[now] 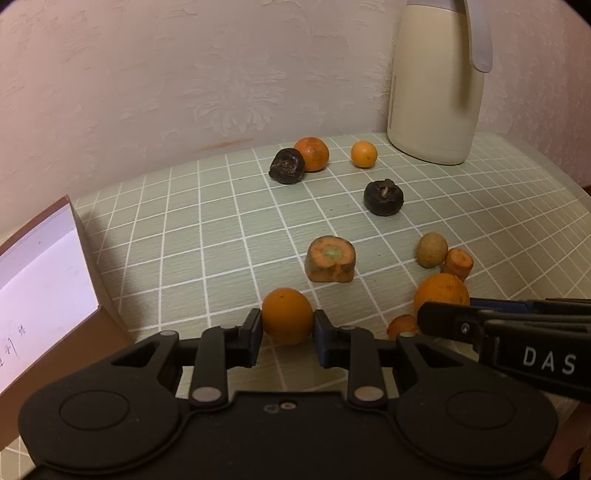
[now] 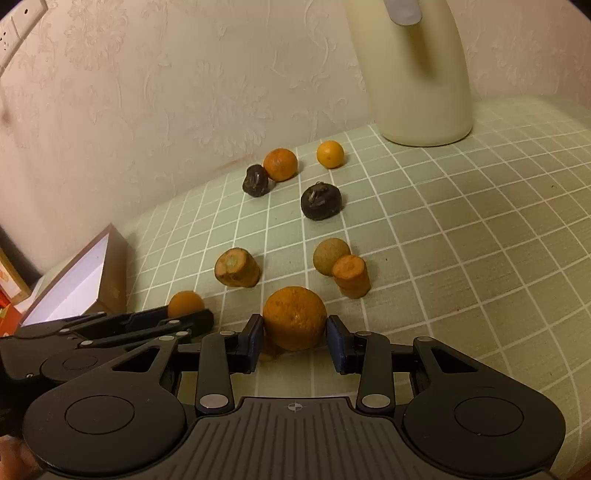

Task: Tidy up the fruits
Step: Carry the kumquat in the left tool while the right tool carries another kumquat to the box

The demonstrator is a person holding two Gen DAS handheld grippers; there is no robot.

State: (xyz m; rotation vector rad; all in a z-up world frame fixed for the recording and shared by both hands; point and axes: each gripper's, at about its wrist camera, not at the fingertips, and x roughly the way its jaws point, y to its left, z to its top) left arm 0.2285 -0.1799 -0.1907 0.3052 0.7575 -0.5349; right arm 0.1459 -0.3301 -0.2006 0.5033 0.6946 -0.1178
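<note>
both jaws clamped on oranges (image 1: 287, 315) (image 2: 294, 317), green grid tablecloth (image 2: 461, 236), floral wallpaper (image 1: 147, 74)

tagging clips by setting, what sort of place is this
Most likely a home, a kitchen or dining corner. A table under a green checked cloth stands against embossed floral wallpaper, a cream thermos jug sits at the back, and a wall socket shows at upper left.

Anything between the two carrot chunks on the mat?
Bare checked mat only; right wrist view shows a clear gap between the big carrot chunk and the small carrot chunk.
</note>
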